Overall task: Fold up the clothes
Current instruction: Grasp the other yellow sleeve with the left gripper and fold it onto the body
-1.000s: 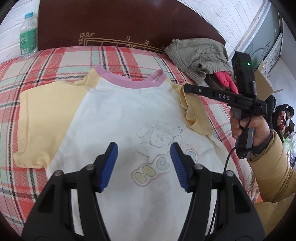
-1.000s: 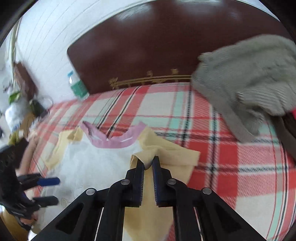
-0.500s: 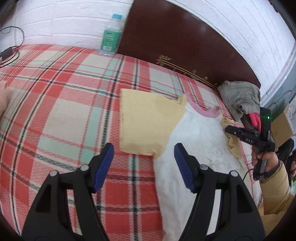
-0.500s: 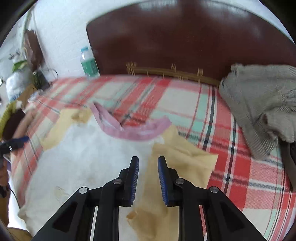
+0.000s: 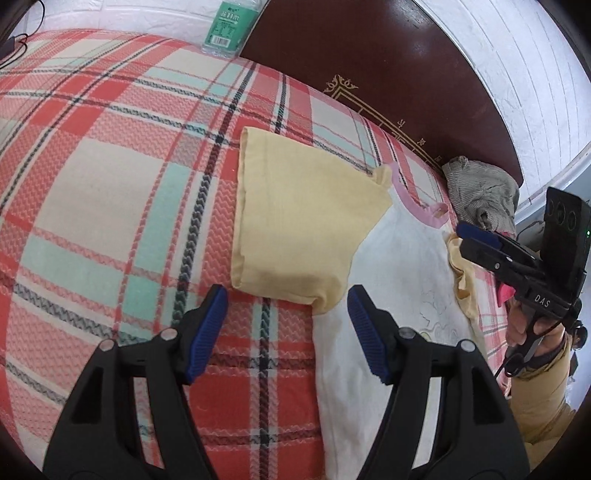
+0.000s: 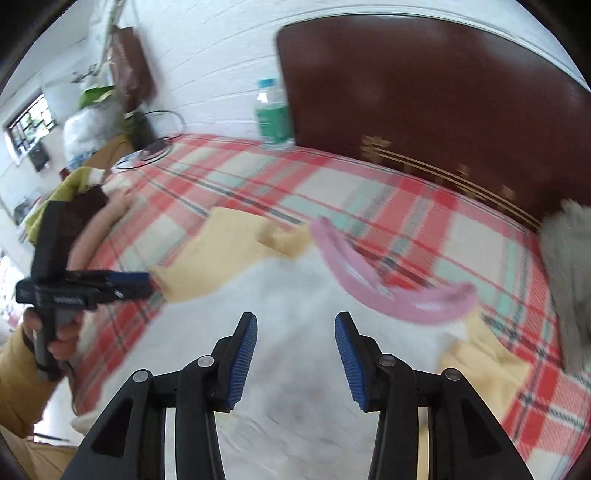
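A white T-shirt (image 5: 399,280) with yellow sleeves and a pink collar (image 5: 421,206) lies flat on the plaid bed. My left gripper (image 5: 286,306) is open, just before the hem of the shirt's spread yellow sleeve (image 5: 295,229). My right gripper (image 6: 295,332) is open and empty above the white chest (image 6: 295,288), below the pink collar (image 6: 388,291). The other yellow sleeve (image 6: 480,354) lies rumpled to its right. The right gripper shows in the left wrist view (image 5: 476,236); the left gripper shows in the right wrist view (image 6: 136,280).
A dark wooden headboard (image 5: 388,66) stands at the far edge of the bed. A green-labelled water bottle (image 5: 225,26) stands beside it. A grey knitted garment (image 5: 480,192) lies heaped right of the shirt. The red plaid blanket (image 5: 110,166) stretches left of the shirt.
My right gripper let go of the right yellow sleeve, opened and swung left over the chest. My left gripper moved left from the chest to the left sleeve's hem, staying open.
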